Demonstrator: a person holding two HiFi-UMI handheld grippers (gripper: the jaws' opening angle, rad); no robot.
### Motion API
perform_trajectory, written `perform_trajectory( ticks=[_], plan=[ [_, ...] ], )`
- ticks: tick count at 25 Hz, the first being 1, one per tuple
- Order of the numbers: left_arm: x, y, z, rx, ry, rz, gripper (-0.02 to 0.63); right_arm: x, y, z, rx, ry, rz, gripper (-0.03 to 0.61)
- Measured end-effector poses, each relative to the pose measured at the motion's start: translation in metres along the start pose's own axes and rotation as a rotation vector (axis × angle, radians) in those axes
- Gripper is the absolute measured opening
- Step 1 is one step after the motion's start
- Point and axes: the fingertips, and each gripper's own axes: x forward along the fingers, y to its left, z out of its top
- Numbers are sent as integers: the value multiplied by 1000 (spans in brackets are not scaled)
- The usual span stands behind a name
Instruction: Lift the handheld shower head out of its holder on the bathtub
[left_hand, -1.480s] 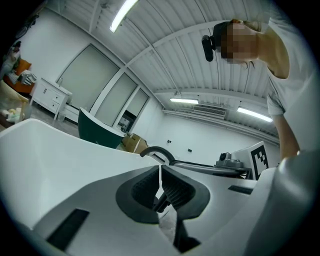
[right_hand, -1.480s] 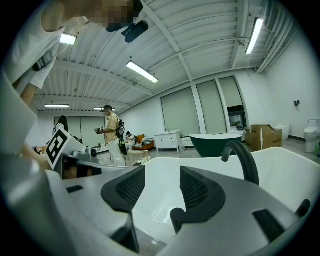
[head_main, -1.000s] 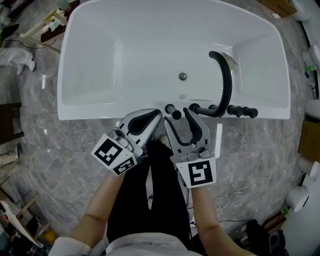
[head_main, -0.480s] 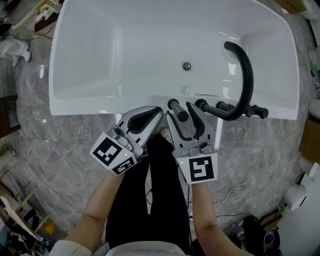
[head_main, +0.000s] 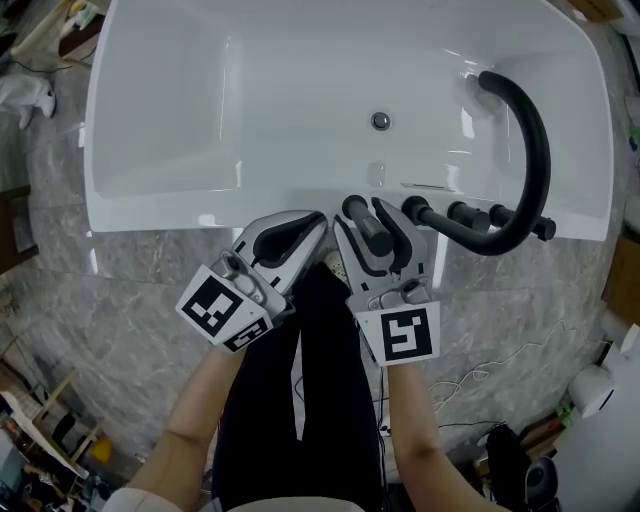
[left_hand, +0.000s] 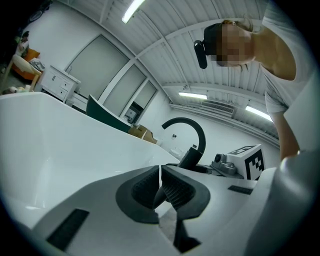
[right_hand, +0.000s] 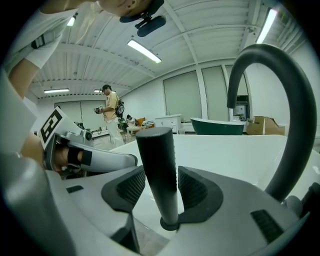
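Note:
The handheld shower head (head_main: 362, 225) is a black cylinder standing upright in its round holder on the near rim of the white bathtub (head_main: 200, 210). My right gripper (head_main: 366, 212) straddles it, and the ribbed pads press against both sides of the shower head (right_hand: 159, 170), so the right gripper (right_hand: 161, 187) is shut on it. Its foot still sits in the holder ring. My left gripper (head_main: 312, 222) rests just left of it at the rim, shut with nothing between its pads (left_hand: 160, 187).
A tall black arched faucet (head_main: 530, 150) rises right of the shower head, with black knobs (head_main: 470, 215) along the rim beside it. The tub drain (head_main: 380, 121) lies in the basin. Grey marble floor surrounds the tub, with cables and clutter at the edges. A person (right_hand: 111, 115) stands far behind.
My right gripper has moved forward, so the shower head that stood beyond its fingertips now stands between the jaws. The left gripper has barely moved.

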Motion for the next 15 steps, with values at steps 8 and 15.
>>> perform_trajectory(
  ticks=[8,15],
  plan=[
    [6,13,-18,-25,5,-2,20,19,-5,-22,-48,42,-43,204],
    [10,7,-17,-23,9,-19,20,21,-8,-27,-62,64,-73,121]
  ],
)
